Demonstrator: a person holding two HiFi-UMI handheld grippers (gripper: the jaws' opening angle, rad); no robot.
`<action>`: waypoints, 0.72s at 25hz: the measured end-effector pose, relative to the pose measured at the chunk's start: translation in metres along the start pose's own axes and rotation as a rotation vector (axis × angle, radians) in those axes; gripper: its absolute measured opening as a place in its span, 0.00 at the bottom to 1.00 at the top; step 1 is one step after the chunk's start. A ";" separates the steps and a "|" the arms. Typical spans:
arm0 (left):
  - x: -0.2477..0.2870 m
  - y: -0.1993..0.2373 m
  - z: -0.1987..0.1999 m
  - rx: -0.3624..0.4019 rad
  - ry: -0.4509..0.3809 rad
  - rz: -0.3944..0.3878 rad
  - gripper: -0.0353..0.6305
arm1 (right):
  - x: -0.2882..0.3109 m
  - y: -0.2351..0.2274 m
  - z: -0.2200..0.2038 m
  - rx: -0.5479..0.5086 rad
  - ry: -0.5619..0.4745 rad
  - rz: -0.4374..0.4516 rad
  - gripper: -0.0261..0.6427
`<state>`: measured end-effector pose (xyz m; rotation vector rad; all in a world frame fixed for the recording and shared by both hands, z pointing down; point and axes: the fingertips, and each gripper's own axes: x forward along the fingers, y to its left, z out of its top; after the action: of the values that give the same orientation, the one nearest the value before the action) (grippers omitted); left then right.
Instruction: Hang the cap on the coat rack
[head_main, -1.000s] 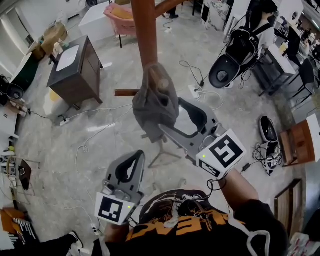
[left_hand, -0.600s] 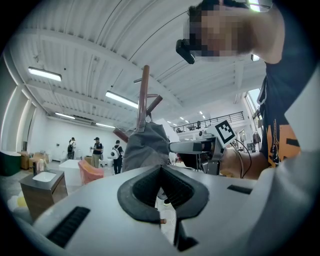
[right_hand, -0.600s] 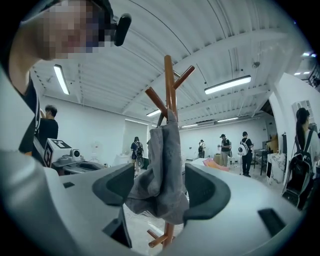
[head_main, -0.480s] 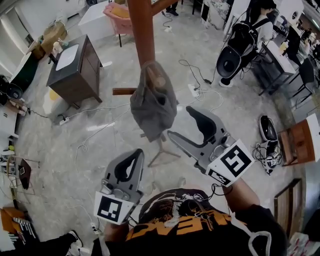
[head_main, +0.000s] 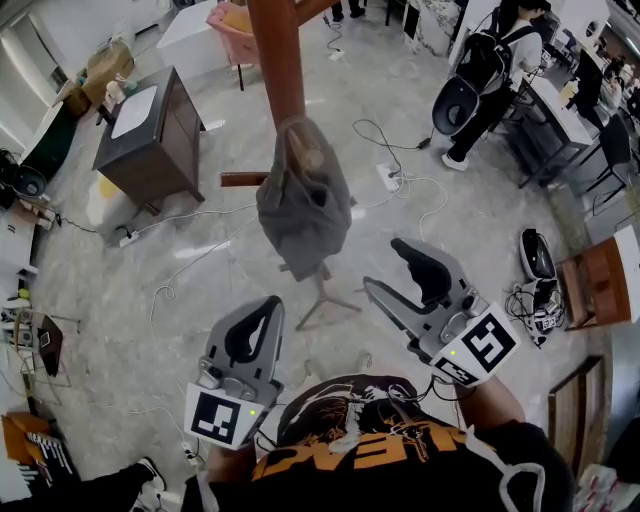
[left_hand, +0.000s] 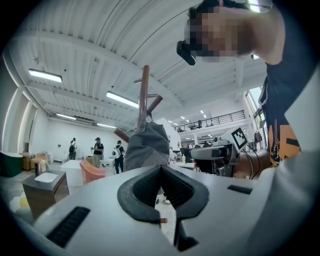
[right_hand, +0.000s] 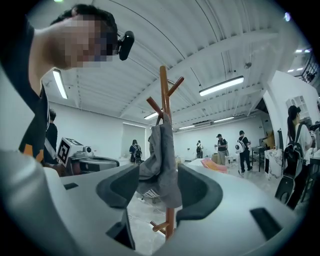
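Note:
The grey cap (head_main: 300, 200) hangs on a peg of the brown wooden coat rack (head_main: 275, 60), with no gripper touching it. My right gripper (head_main: 383, 266) is below and to the right of the cap, well apart from it. Its jaws stand apart and are closing, with nothing between them. In the right gripper view the cap (right_hand: 161, 160) shows through the gap of the gripper (right_hand: 159, 170), farther off on the pole (right_hand: 164, 90). My left gripper (head_main: 270, 305) is low and shut, empty. In the left gripper view the cap (left_hand: 146, 147) hangs beyond the gripper (left_hand: 161, 167).
A dark wooden cabinet (head_main: 150, 135) stands at the left and a pink chair (head_main: 235, 30) behind the rack. Cables (head_main: 400, 170) trail over the floor. The rack's feet (head_main: 325, 295) spread below the cap. A person (head_main: 490, 60) stands at the back right.
My right gripper has drawn away from the cap, down and to the right, leaving it hanging on the peg. The left gripper has barely moved.

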<state>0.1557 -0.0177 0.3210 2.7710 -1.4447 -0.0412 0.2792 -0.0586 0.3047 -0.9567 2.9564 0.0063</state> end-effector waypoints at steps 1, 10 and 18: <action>0.000 0.001 -0.001 0.000 0.001 0.002 0.09 | -0.002 -0.001 -0.002 0.003 -0.002 -0.002 0.41; -0.001 -0.001 -0.008 0.005 0.027 0.019 0.09 | -0.018 -0.007 -0.011 0.015 -0.024 -0.039 0.19; 0.001 -0.001 -0.010 0.006 0.024 0.028 0.09 | -0.010 -0.009 -0.009 -0.005 -0.044 -0.040 0.06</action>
<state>0.1576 -0.0176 0.3308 2.7455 -1.4807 -0.0029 0.2925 -0.0600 0.3137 -1.0027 2.8984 0.0329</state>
